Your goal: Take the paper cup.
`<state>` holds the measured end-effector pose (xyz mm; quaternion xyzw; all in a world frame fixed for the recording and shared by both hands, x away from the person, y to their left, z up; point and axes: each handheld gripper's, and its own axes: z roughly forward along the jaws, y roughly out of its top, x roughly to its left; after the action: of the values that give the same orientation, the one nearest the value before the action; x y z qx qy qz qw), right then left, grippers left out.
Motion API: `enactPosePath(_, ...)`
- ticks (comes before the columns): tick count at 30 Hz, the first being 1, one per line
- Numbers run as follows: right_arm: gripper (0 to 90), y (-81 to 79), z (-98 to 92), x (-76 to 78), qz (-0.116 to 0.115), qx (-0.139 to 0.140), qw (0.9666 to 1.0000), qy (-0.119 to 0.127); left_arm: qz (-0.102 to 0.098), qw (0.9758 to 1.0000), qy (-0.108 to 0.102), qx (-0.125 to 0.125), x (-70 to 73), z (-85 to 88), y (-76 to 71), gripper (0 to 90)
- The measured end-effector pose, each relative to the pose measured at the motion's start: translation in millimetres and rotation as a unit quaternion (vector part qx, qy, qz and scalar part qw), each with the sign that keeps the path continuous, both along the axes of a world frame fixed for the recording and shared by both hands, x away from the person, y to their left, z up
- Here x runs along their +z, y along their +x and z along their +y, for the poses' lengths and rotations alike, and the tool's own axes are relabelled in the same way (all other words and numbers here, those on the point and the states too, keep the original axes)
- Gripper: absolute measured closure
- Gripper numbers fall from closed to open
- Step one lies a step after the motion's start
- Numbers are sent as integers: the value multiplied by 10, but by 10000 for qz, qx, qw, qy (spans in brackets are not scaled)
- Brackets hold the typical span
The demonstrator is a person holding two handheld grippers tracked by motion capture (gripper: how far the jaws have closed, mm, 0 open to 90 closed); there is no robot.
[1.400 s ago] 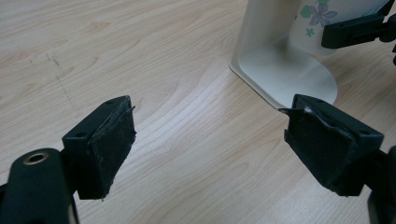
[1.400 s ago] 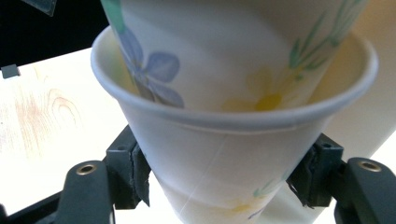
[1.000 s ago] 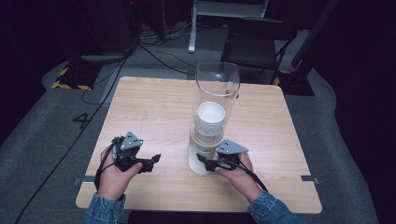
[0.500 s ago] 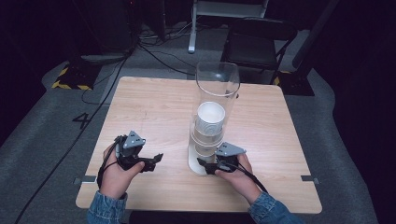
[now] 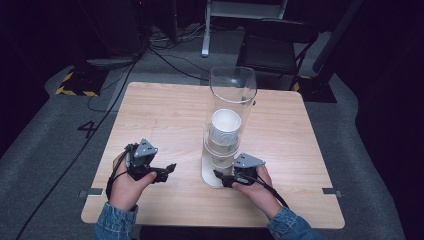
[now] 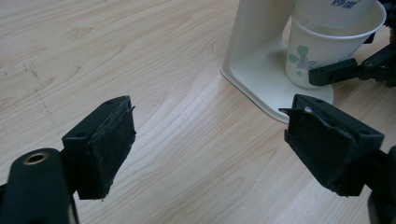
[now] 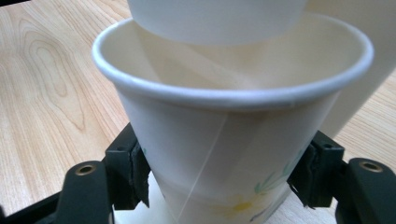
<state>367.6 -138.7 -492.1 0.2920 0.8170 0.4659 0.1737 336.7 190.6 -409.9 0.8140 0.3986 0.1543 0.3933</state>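
The right gripper (image 7: 219,186) pinches the lowest flower-printed white paper cup (image 7: 224,140) at the foot of the tall clear dispenser tube (image 5: 231,125) — the pulling-out step. Next: draw it straight down and clear. The left gripper (image 6: 210,140) waits spread, empty, well aside.

A light wooden desk (image 5: 165,115) on grey carpet, and sitting directly on it at about five o'clock from centre, a white dispenser base (image 6: 261,79) carrying a clear tube (image 5: 232,100).
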Motion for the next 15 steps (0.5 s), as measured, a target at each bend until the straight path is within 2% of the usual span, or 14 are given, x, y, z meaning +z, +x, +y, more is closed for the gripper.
enactPosePath(9, 325, -41, -145, 44, -101, -149, 9998, -58, 75, 9999, 71, 20, -14, -24, 77, 159)
enactPosePath(15, 325, -68, -243, 40, -113, -274, 9995, -97, 125, 9999, 37, 98, -18, -65, 147, 159)
